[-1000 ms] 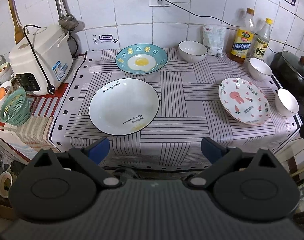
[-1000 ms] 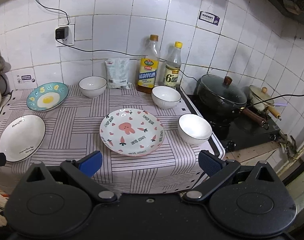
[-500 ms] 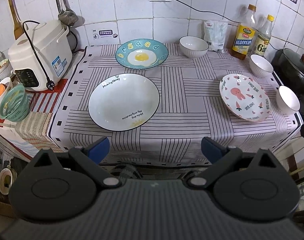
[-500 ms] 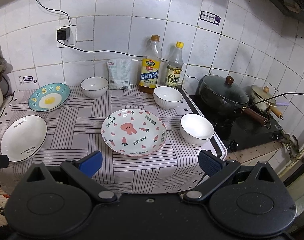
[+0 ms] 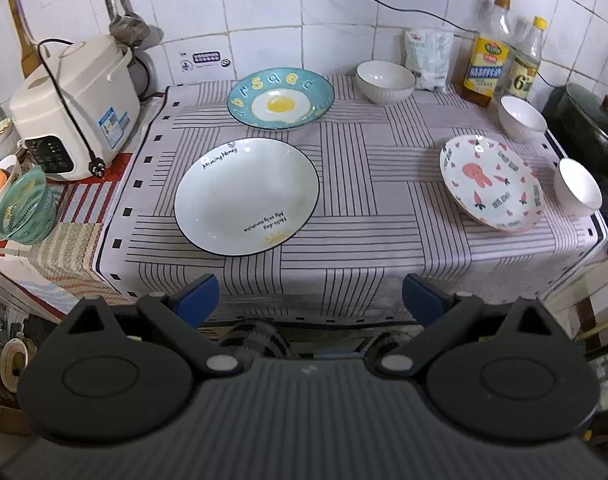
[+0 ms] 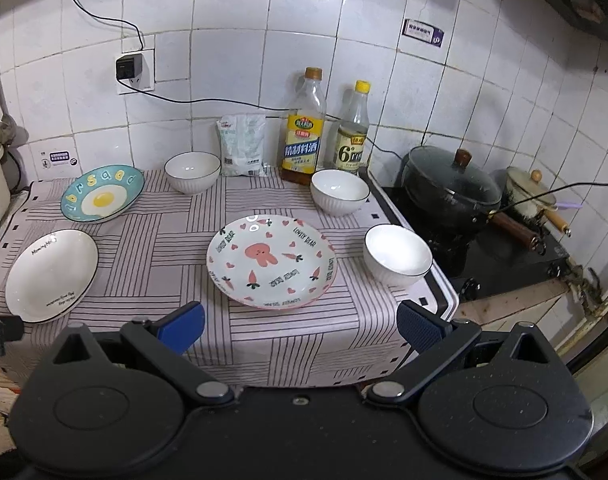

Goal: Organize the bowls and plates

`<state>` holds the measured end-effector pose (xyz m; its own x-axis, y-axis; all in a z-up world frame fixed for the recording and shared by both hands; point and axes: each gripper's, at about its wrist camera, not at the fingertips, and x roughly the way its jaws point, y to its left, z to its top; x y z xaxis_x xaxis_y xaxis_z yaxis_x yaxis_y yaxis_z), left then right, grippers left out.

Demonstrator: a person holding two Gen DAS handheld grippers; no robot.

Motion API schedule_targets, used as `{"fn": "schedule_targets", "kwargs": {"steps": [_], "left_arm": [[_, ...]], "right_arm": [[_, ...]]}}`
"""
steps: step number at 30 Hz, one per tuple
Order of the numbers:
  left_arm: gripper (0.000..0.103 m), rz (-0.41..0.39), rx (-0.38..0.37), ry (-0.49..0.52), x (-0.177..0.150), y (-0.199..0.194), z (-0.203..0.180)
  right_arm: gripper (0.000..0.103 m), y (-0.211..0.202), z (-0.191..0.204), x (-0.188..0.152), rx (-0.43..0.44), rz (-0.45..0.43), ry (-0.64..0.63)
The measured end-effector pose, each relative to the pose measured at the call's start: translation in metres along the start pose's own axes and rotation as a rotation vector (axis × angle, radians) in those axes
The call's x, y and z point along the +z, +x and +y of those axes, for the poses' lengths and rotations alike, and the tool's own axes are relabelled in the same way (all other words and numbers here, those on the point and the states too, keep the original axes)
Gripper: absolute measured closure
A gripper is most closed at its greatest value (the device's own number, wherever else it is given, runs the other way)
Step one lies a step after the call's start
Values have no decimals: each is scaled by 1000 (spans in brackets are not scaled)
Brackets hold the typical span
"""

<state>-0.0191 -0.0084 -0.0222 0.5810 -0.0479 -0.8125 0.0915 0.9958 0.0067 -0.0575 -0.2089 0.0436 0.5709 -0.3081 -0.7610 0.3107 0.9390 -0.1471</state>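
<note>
On the striped tablecloth (image 5: 363, 168) lie a white plate (image 5: 246, 196), a blue egg plate (image 5: 280, 98) behind it, and a pink rabbit plate (image 5: 489, 182) at the right. Three white bowls stand there: one at the back (image 5: 385, 81), one by the bottles (image 5: 521, 116), one at the right edge (image 5: 577, 186). My left gripper (image 5: 309, 298) is open and empty, before the table's front edge, near the white plate. My right gripper (image 6: 300, 324) is open and empty, in front of the pink rabbit plate (image 6: 272, 260) and the nearest bowl (image 6: 397, 254).
A rice cooker (image 5: 74, 106) and a green basket (image 5: 24, 210) stand left of the cloth. Two bottles (image 6: 304, 128) and a packet (image 6: 244, 146) line the tiled wall. A black pot (image 6: 451, 190) and a small pan (image 6: 529, 194) sit on the stove at the right.
Both grippers have drifted slightly; the views shift a little and the table sits a bit higher in the left view. Nothing on the table has moved.
</note>
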Motion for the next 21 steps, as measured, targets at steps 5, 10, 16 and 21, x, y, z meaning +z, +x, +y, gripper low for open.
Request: {"fn": "schedule_targets", "kwargs": {"steps": [5,10,16,21], "left_arm": [[4,-41,-5,46,7,0,0],[4,-127,-79,47,25,2,2],[6,-167,-149,149,56,26,-22],[8,-150,-204,210,76,66,-49]], "right_arm": [[0,-5,-4,3,37,-45,11],[0,5,-12,-1,74,-138,7],[6,55,-17,-3,149,-192,-53],[17,106,-24,-7,173,-179,-24]]}}
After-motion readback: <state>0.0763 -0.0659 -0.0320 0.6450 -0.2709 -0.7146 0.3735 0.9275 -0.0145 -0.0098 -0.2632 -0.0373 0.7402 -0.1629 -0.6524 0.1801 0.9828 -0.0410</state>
